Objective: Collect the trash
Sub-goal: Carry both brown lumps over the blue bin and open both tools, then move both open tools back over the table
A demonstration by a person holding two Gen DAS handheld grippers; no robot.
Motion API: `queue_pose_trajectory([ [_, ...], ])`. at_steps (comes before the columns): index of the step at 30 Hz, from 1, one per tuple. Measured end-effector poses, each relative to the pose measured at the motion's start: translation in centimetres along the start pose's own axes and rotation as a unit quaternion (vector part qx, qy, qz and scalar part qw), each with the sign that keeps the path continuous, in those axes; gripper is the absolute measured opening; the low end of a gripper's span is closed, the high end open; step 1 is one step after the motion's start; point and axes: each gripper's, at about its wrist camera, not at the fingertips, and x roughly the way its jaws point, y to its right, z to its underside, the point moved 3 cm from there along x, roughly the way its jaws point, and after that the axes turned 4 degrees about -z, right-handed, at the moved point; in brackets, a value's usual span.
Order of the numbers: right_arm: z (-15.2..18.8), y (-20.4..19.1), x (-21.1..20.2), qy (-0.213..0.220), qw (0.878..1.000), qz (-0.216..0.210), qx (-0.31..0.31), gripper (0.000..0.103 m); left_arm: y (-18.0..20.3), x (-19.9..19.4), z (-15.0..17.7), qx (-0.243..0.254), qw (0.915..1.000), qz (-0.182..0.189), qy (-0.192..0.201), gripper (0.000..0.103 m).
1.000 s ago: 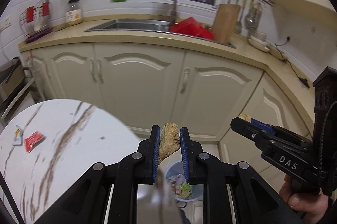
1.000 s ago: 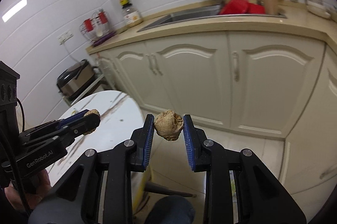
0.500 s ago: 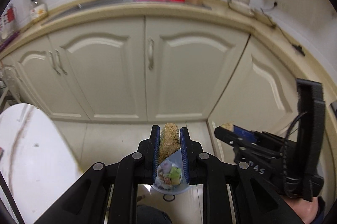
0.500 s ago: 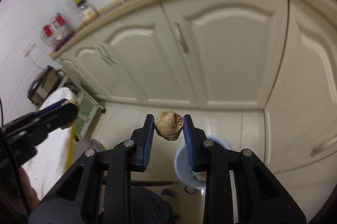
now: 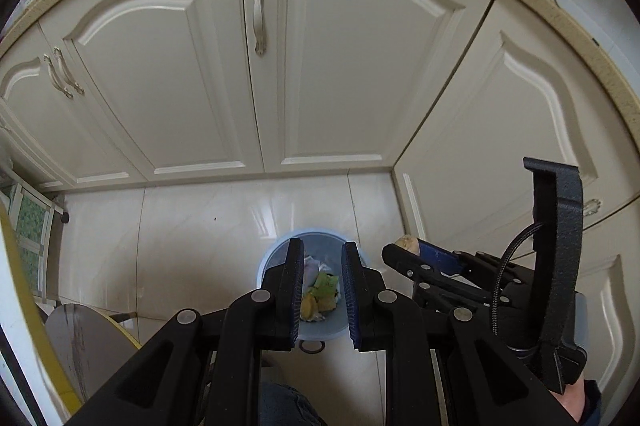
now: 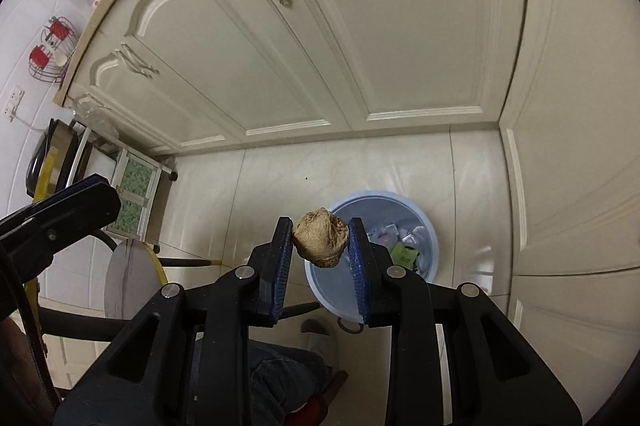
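above bin [image 6: 430, 226]: open | beside: cabinet doors [image 6: 400, 26] (close) | left: stool [image 6: 128, 278]

Glossy cream tiled floor [image 5: 192, 226] below me, running up to the cabinet fronts. Light blue trash bin [image 6: 430, 226] stands on it near the cabinet corner, with wrappers and scraps inside. A small dark ring [image 5: 311, 346] lies on the tiles just beside the bin. Round stool [image 6: 132, 278] to my left, its legs on the floor.
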Motion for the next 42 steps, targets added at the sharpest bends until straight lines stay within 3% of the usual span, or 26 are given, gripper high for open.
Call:
queue_pose_trajectory([
  [4, -0.3, 0.4, 1.0, -0.005, 1.000, 0.004, 0.005, 0.030, 0.3, 1.4, -0.6, -0.008, 0.9999, -0.008, -0.004, 0.019],
  [5, -0.3, 0.4, 1.1, -0.007, 1.000, 0.006, 0.006, 0.039, 0.4, 1.4, -0.6, -0.009, 0.9999, -0.010, -0.003, 0.025],
  [6, -0.4, 0.5, 1.1, -0.006, 1.000, 0.008, 0.009, 0.048, 0.3, 1.3, -0.3, -0.010, 0.9998, -0.014, 0.000, 0.038],
  [7, -0.4, 0.7, 1.1, -0.003, 1.000, 0.012, 0.013, 0.072, 0.2, 1.2, -0.6, -0.013, 0.9997, -0.021, 0.006, 0.047],
  [8, -0.3, 0.9, 0.9, 0.001, 1.000, 0.014, 0.018, 0.091, 0.1, 0.4, 0.1, -0.017, 0.9994, -0.028, 0.012, 0.064],
  [9, -0.3, 1.1, 0.8, 0.005, 1.000, 0.012, 0.024, 0.095, -0.2, 0.1, 0.0, -0.025, 0.9988, -0.037, 0.020, 0.077],
  [11, -0.3, 1.4, 0.6, 0.006, 0.999, 0.019, 0.032, 0.103, -0.5, -0.8, 0.2, -0.036, 0.9977, -0.047, 0.033, 0.085],
  [18, -0.1, 1.1, -1.3, 0.017, 0.998, 0.043, 0.045, 0.103, -1.1, -3.6, 1.1, -0.048, 0.9940, -0.083, 0.053, 0.088],
  [26, -0.5, -2.8, -5.7, 0.058, 0.997, 0.033, 0.030, 0.103, -3.0, -10.8, 4.3, -0.087, 0.9877, -0.071, 0.109, 0.094],
  [31, -0.8, -6.9, -8.6, 0.086, 0.996, 0.022, 0.006, 0.103, -5.6, -16.0, 7.2, -0.113, 0.9808, -0.073, 0.141, 0.095],
  [42, 0.1, -19.7, -13.5, 0.134, 0.987, -0.022, -0.084, 0.103, -12.2, -28.4, 17.2, -0.159, 0.9604, -0.099, 0.206, 0.101],
])
